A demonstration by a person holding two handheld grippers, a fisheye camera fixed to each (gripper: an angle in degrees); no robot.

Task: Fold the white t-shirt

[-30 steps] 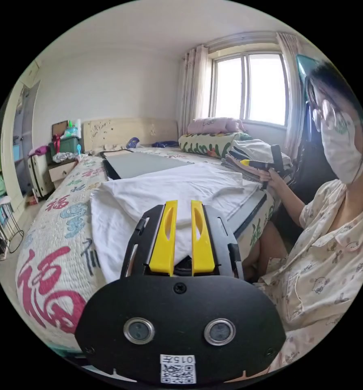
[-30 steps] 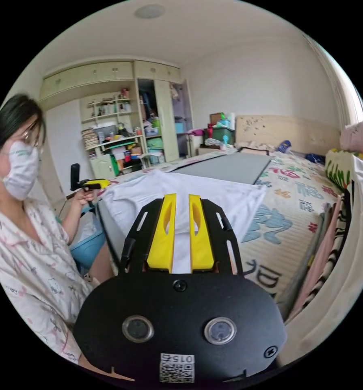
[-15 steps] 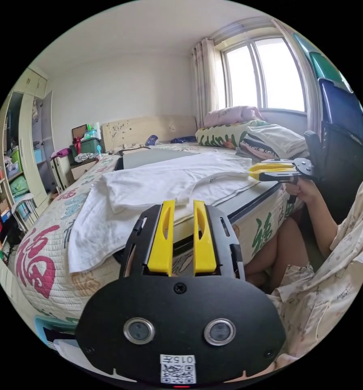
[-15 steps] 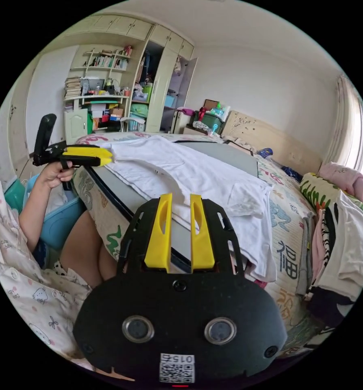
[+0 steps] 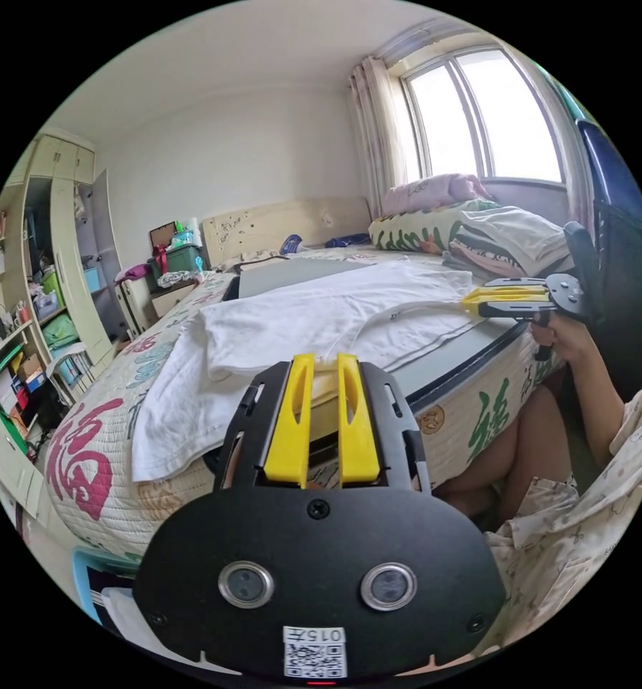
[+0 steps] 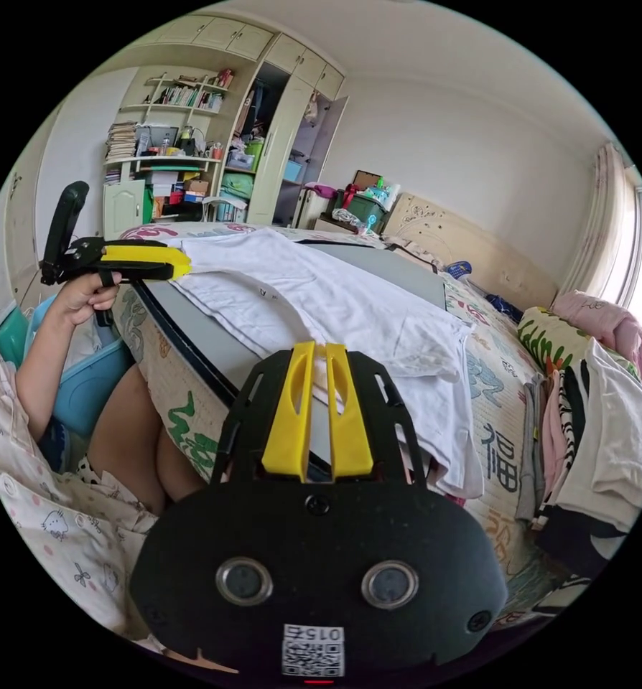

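Nearest, the left gripper (image 5: 322,373) is hovering just off the bed edge, its fingers (image 5: 290,423) nearly together and gripping nothing. The right gripper (image 6: 314,362) is hanging likewise, fingers almost touching, empty. Beyond them the white t-shirt (image 5: 314,326) is lying spread over a grey board (image 6: 400,269) on the bed (image 5: 84,459), one side drooping over the edge. Farther off, a green bin (image 5: 179,256) is holding bottles.

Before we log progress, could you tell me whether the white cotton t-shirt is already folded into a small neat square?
No, the white cotton t-shirt lies spread across the grey board, one edge hanging off the patterned quilt.
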